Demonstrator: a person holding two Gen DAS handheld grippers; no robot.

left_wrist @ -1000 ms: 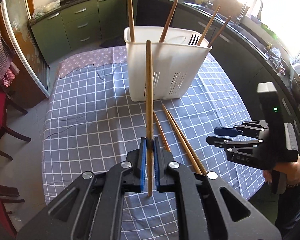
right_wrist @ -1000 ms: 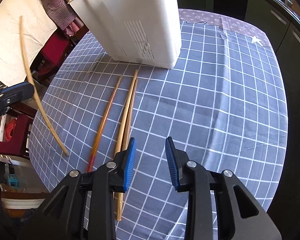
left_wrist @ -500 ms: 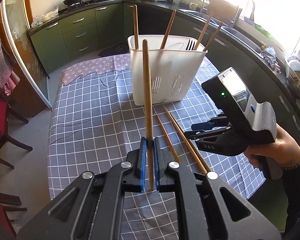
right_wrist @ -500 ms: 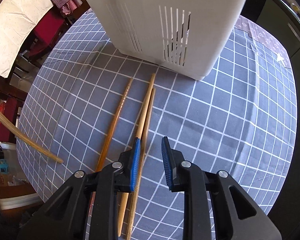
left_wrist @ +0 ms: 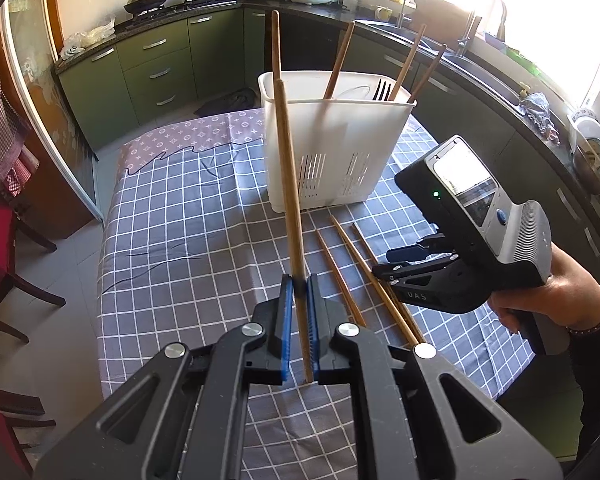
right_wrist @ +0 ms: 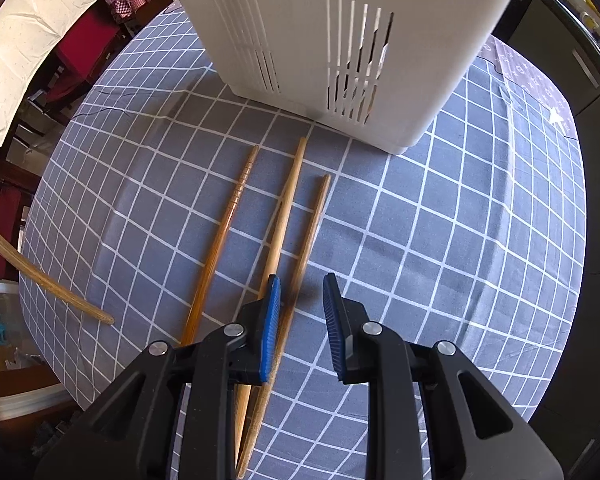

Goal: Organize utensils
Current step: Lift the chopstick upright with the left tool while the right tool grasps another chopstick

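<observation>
My left gripper (left_wrist: 298, 328) is shut on a wooden chopstick (left_wrist: 290, 184) and holds it upright above the checked tablecloth (left_wrist: 172, 232), short of the white utensil caddy (left_wrist: 332, 152). The caddy holds several chopsticks and a fork (left_wrist: 382, 90). My right gripper (right_wrist: 300, 312) is open, low over three chopsticks lying on the cloth: the rightmost chopstick (right_wrist: 308, 232) runs between its fingers, the middle chopstick (right_wrist: 286, 208) passes under the left finger, and a ridged chopstick (right_wrist: 220, 240) lies further left. The right gripper also shows in the left wrist view (left_wrist: 412, 258).
The caddy (right_wrist: 340, 40) stands close ahead of my right gripper. The table edge drops to the floor on the left, with red chairs (left_wrist: 0, 264) there. Green kitchen cabinets (left_wrist: 140, 72) and a counter with a sink lie behind and to the right.
My right gripper moved forward and down over the chopsticks on the cloth and opened wider after narrowing. My left gripper pulled back from the caddy, still holding its chopstick upright.
</observation>
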